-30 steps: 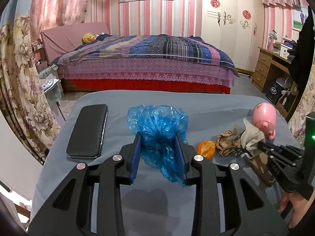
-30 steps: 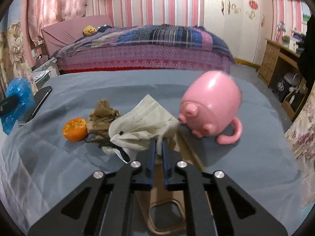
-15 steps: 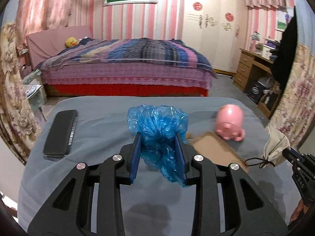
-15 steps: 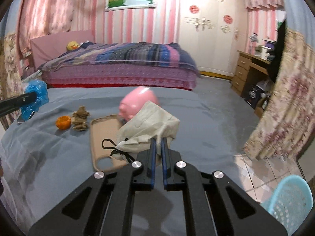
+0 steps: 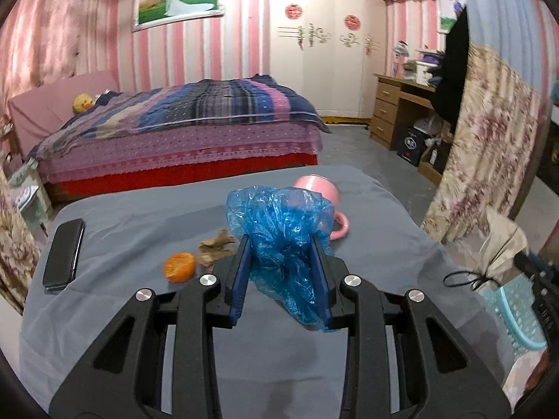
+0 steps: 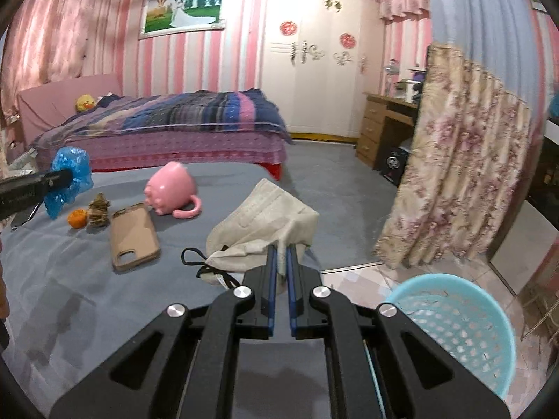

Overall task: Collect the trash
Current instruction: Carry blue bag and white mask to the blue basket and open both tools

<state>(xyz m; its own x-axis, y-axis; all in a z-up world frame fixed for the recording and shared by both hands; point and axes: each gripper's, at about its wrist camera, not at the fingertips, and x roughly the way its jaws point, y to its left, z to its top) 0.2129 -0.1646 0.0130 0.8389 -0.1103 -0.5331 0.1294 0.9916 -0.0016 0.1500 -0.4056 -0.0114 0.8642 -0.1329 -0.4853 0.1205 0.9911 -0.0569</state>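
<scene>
My left gripper (image 5: 281,244) is shut on a crumpled blue plastic bag (image 5: 279,223), held above the grey table (image 5: 139,216). The same bag (image 6: 68,178) shows at the left of the right wrist view. My right gripper (image 6: 281,249) is shut on a used beige face mask (image 6: 265,216) with black ear loops, near the table's right edge. A light blue mesh trash basket (image 6: 450,317) stands on the floor just right of it. On the table lie an orange peel (image 5: 180,267) and a brown crumpled scrap (image 5: 215,248).
A pink pig-shaped mug (image 6: 171,188), a tan phone case (image 6: 134,237) and a black phone (image 5: 64,255) lie on the table. A floral curtain (image 6: 454,181) hangs at the right. A bed (image 5: 174,129) and a wooden desk (image 5: 398,111) stand behind.
Both grippers have swung to the right with their loads. The mask was lifted off the table by the mug and now hangs near the right edge, and the basket has come into view.
</scene>
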